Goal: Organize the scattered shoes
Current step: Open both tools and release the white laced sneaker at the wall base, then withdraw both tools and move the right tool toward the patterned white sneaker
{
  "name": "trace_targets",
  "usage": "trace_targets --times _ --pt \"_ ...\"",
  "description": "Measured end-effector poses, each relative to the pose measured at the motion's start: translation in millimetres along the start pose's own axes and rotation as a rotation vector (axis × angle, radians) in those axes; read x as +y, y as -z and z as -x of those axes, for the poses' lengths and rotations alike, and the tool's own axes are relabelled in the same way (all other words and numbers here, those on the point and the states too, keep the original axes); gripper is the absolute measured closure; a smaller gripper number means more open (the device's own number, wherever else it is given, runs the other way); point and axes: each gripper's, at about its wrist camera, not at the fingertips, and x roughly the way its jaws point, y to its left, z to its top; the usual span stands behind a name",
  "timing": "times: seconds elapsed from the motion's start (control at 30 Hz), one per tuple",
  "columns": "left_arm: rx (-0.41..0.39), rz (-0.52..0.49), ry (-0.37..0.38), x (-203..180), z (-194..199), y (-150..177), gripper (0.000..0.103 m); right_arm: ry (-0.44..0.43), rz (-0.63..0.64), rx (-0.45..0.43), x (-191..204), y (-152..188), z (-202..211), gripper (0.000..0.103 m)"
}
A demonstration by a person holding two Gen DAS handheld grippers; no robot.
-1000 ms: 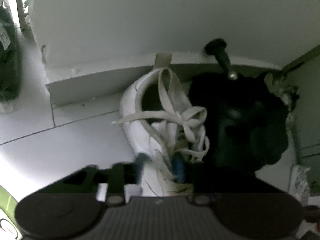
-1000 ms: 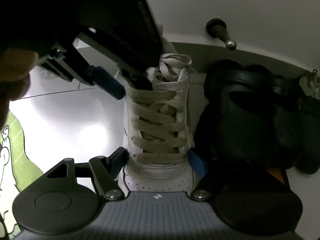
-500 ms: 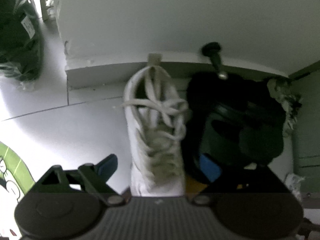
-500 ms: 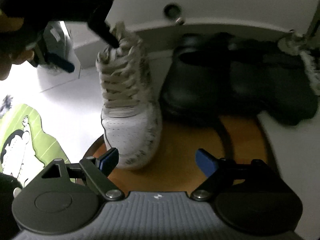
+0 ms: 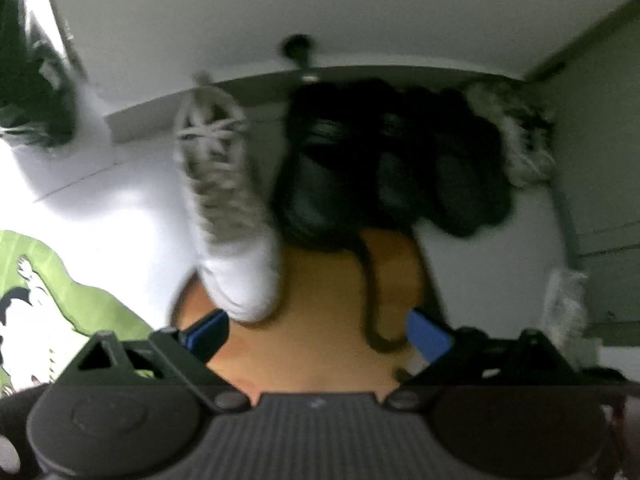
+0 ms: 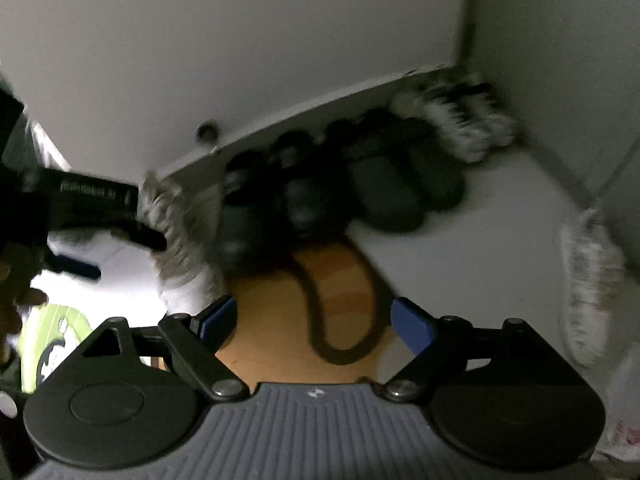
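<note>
A white lace-up sneaker stands on the pale floor by the wall, its toe on an orange mat. Right of it lie black shoes and a fuzzy white-and-black pair. My left gripper hangs above the mat, its jaws opening with nothing between them. My right gripper is open and empty, also over the orange mat. In the right wrist view the left gripper sits just left of the white sneaker. A second white sneaker lies apart at the far right.
A black door stop juts from the wall above the shoes. A green printed mat lies at lower left, and a dark bag at upper left. A plastic bag is at the right wrist view's lower right.
Both grippers let go of the white sneaker, opened, and rose back from it. The right view swung rightward, bringing the row of shoes and the second white sneaker into sight.
</note>
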Motion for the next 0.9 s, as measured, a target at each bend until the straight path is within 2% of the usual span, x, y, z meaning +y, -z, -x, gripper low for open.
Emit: trace_targets --times 0.1,0.2,0.33,0.47,0.57,0.67,0.77,0.83,0.9 --pt "0.010 -0.019 0.064 -21.5 13.8 10.9 0.003 0.047 -0.046 -0.001 -16.6 1.4 15.9 0.015" --pt "-0.008 -0.074 0.049 -41.4 20.2 21.6 0.003 0.094 -0.147 -0.018 -37.8 -0.1 32.0 0.015" --pt "-0.016 -0.103 0.054 -59.9 36.3 32.5 0.003 0.185 -0.190 -0.014 -54.5 7.3 52.9 0.015" --pt "-0.012 -0.110 0.057 -69.2 49.5 55.5 0.003 0.162 -0.275 0.031 -71.8 6.0 64.2 0.015" --pt "0.032 -0.106 0.093 -77.8 43.4 70.5 0.003 0.197 -0.286 0.035 -76.2 1.8 67.6 0.015" --pt "0.049 -0.159 0.089 -94.5 39.8 71.6 0.003 0.240 -0.254 0.048 -76.4 2.2 67.9 0.015" --pt "0.048 -0.244 0.138 -116.9 43.6 65.8 0.003 0.268 -0.240 0.045 -85.3 5.7 65.9 0.015" --pt "0.022 -0.337 0.132 -137.3 44.9 57.6 0.003 0.282 -0.258 0.049 -98.8 7.8 61.5 0.015" --pt "0.029 -0.360 0.147 -143.7 41.5 49.5 0.003 0.289 -0.286 0.053 -109.1 8.6 59.9 0.015"
